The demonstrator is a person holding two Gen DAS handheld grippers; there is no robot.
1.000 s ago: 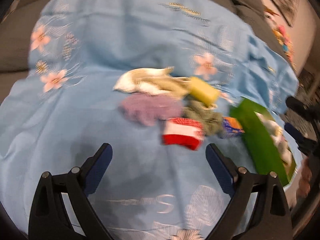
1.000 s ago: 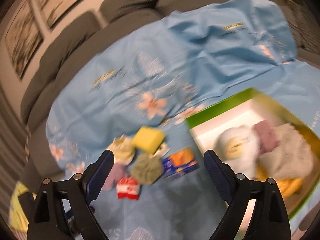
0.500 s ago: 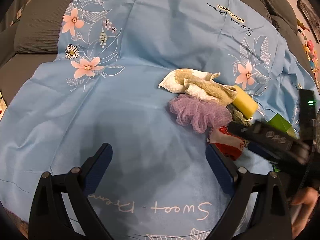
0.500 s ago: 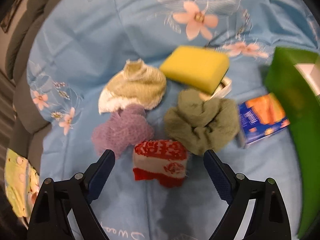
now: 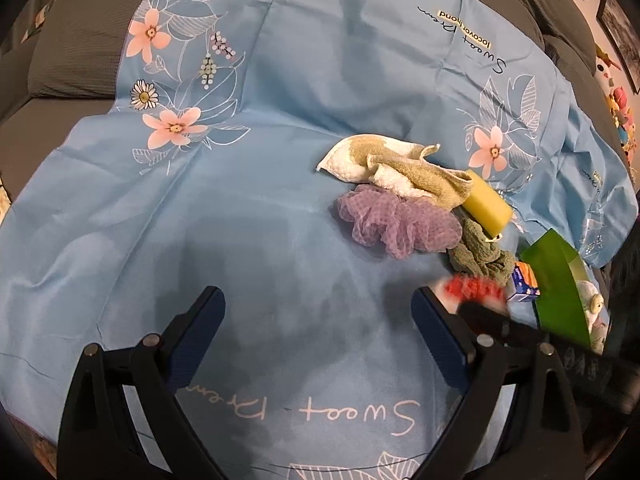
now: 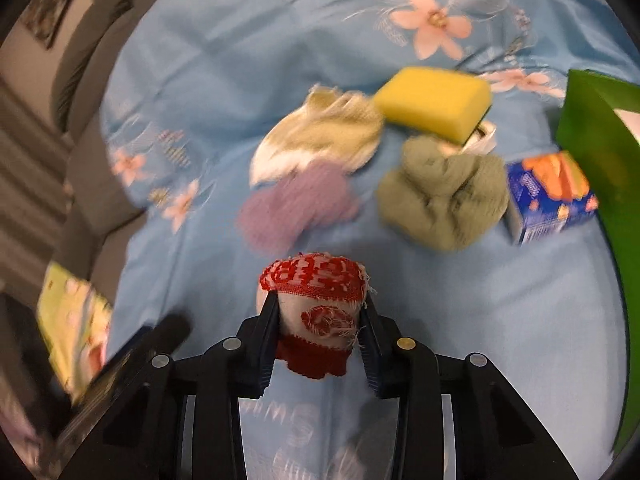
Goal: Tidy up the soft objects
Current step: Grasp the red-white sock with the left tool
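A blue flowered sheet point(image 5: 280, 208) covers a grey sofa point(image 5: 76, 60), and the soft things lie in a loose cluster on it. The right hand-held gripper point(image 6: 320, 316) has just been closing, and its pads now press both sides of the red-and-white cloth point(image 6: 316, 312), which bulges above them. The left hand-held gripper point(image 5: 318, 322) hangs wide open over bare sheet, holding nothing.

Beyond the cloth lie the purple puff point(image 6: 292, 204), the green rag point(image 6: 440, 196), the beige towel point(image 6: 320, 136) and the yellow sponge point(image 6: 434, 100). A small blue-and-orange carton point(image 6: 548, 196) sits against the green box point(image 6: 592, 160) at the right edge.

The step in hand looks like lifting the cloth and carrying it to the box. To do it well, I would raise it straight up until its red hem hangs free of the sheet, so the sheet is not dragged along, then swing right, passing above the rag and carton, and let go only once it is over the box's opening.

Half a second earlier the right jaws stood wide with the cloth lying loose between them on the sheet; now they clamp it. In the left view, the right tool crossed in front of the rag then and now sits lower, at the red cloth.
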